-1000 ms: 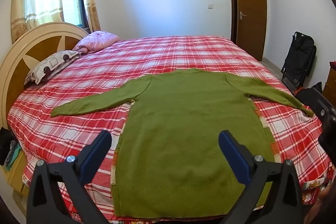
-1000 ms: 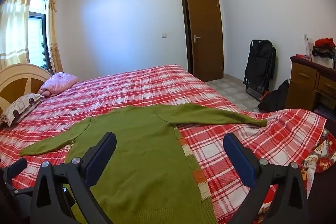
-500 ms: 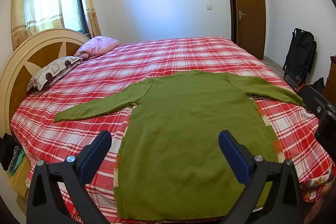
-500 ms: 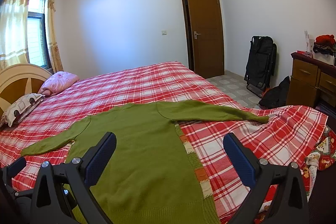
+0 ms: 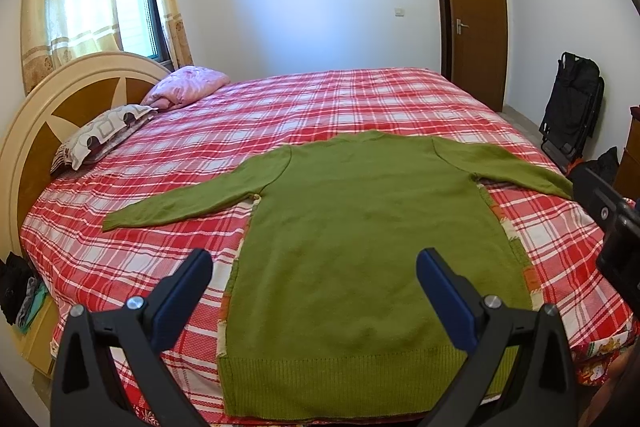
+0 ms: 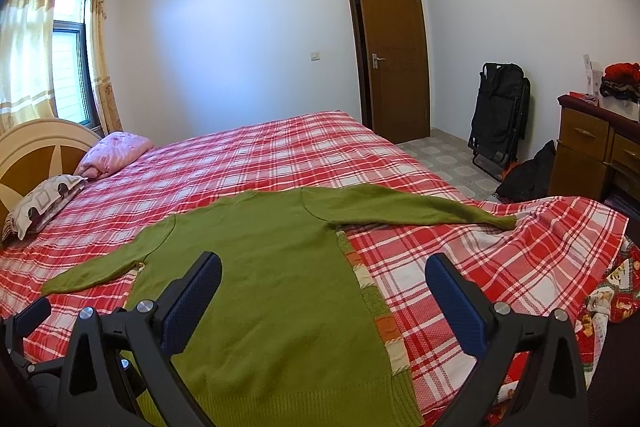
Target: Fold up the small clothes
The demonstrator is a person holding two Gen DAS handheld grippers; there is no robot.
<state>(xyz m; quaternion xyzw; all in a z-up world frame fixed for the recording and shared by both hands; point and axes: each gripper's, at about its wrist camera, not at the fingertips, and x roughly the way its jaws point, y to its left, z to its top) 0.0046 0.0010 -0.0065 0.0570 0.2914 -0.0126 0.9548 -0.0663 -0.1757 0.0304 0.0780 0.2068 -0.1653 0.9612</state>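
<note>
Green sweater [image 5: 360,235] lies flat on the bed [image 5: 360,99], near the foot-side edge closest to the cameras, hem toward us, neckline away. Both sleeves spread out sideways from the body, fully extended. Body looks smoothed, no creases of note. A patchwork strip shows along both side seams, can't tell if it's lining or another piece underneath.

Progress, my read: zero folds made. Garment is laid out and ready, that's all. Everything is left: sleeves in, sides in, then hem up to the neckline, or whatever order gets used.

Left tongs [image 5: 314,269] wide apart, holding nothing, hovering above the sweater near the hem, centred over the body. Right tongs [image 6: 324,277] also wide, empty, above the sweater's right side seam, so one finger is over knit and the other over bedspread. Neither touches fabric as far as I can see.

Outward from the sweater: red plaid bedspread under it, lots of free room beyond the neckline. Patterned pillow [image 5: 104,135] and pink bundle [image 5: 188,85] well off past the left sleeve, by the headboard [image 5: 48,115]. Past the right sleeve cuff: floor, black folded chair [image 6: 500,115], wooden dresser [image 6: 592,147]. Door [image 6: 392,55] beyond the far side of the bed.

Likely first grab: a sleeve cuff.
</note>
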